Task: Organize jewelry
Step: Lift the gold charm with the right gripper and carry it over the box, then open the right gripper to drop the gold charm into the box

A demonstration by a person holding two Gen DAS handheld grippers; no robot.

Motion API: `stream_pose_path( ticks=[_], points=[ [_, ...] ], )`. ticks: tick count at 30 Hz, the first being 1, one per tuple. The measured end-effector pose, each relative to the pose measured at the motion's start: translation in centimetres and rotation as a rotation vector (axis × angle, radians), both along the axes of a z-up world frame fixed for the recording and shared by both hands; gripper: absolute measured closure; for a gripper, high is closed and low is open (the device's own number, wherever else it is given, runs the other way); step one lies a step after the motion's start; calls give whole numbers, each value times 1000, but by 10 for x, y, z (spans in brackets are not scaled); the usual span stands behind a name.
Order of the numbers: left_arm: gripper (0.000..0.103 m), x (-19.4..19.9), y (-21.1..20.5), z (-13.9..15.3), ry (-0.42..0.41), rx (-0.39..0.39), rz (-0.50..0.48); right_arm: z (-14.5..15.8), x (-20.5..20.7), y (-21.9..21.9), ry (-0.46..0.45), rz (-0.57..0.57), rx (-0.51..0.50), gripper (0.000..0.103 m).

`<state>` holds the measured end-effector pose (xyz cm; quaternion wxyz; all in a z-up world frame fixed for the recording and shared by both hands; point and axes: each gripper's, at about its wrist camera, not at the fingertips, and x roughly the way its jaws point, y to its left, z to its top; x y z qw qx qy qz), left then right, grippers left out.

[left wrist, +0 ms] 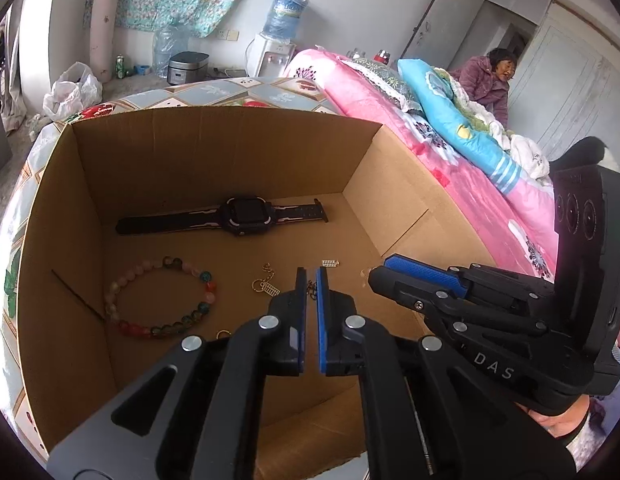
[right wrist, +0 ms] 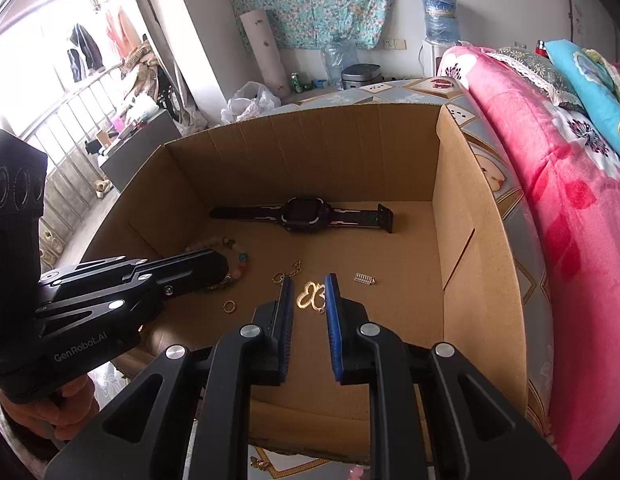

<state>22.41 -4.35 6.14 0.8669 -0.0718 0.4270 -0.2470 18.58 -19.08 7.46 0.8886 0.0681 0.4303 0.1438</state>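
Your left gripper (left wrist: 312,280) jaws nearly clenched, thin chain (left wrist: 311,289) between; right gripper (right wrist: 310,286) jaws released around gold pendant (right wrist: 310,295). Watch (right wrist: 303,214), bracelet (left wrist: 161,298) in box (left wrist: 213,148).

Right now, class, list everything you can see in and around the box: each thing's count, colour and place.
Brown cardboard box: one, on the patterned bed cover.
Black smartwatch: one, flat near the box's far wall.
Multicoloured bead bracelet: one, box floor, left side.
Gold butterfly-shaped pendant: one, seen between the right gripper's fingers.
Gold chain charm: one, mid-floor.
Small silver link piece: one, right of the pendant.
Small gold ring: one, near the bracelet.
Pink floral blanket: one, right of the box.
Left gripper: black with blue pads, nearly closed.
Right gripper: same colours, open.
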Motion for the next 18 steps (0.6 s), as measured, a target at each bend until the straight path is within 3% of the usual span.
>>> stream_pose_path(
  ticks=[3, 6, 18],
  points=[
    [90, 0, 3, -2, 3, 8, 18, -1, 0, -1, -2, -2, 6, 85],
    [84, -2, 6, 2, -11, 11, 35, 3, -4, -5, -18, -12, 25, 77],
    [63, -56, 13, 46, -160, 8, 46, 41, -53, -12, -122, -25, 79, 74]
  ],
)
